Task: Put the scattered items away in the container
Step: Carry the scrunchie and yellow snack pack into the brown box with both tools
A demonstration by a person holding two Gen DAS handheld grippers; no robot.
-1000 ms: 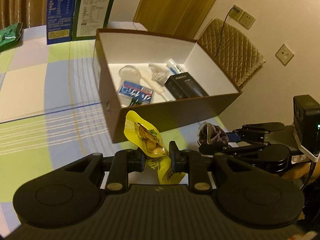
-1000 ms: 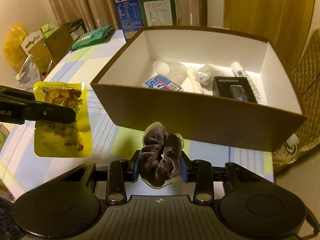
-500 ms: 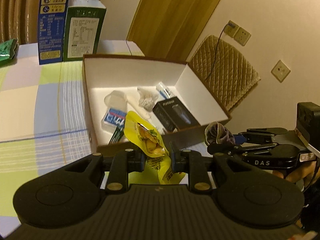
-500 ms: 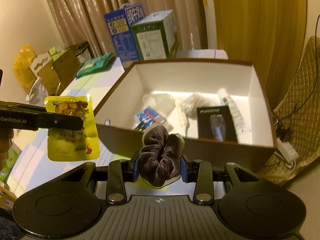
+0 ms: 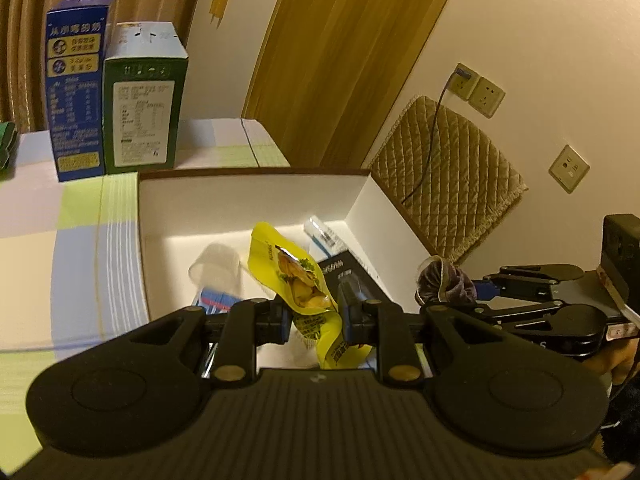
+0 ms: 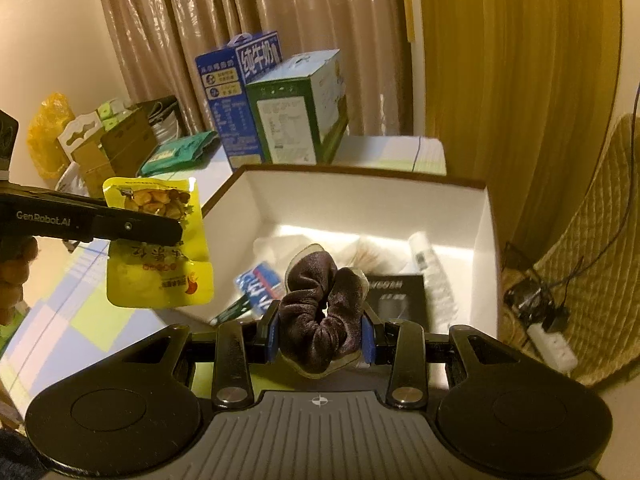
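Note:
My left gripper [image 5: 314, 314] is shut on a yellow snack packet [image 5: 296, 276] and holds it above the open brown box [image 5: 248, 196], over its near edge. The packet [image 6: 158, 240] hangs from the left gripper [image 6: 176, 230] in the right wrist view, left of the box [image 6: 360, 200]. My right gripper [image 6: 320, 330] is shut on a dark velvet scrunchie [image 6: 320, 308] above the box's near side. The scrunchie [image 5: 444, 280] also shows in the left wrist view. Inside the box lie a black case [image 6: 396, 300], a white tube [image 6: 430, 268], a blue packet [image 6: 260, 284] and crumpled plastic.
A blue carton [image 6: 236, 92] and a green carton [image 6: 296, 108] stand behind the box on the checked tablecloth [image 5: 68, 240]. A green pouch [image 6: 180, 152] lies at the far left. A quilted chair [image 5: 448, 176] stands to the right by the wall sockets.
Both grippers have risen and moved forward, from in front of the box's near wall to above its opening, still holding the packet and the scrunchie.

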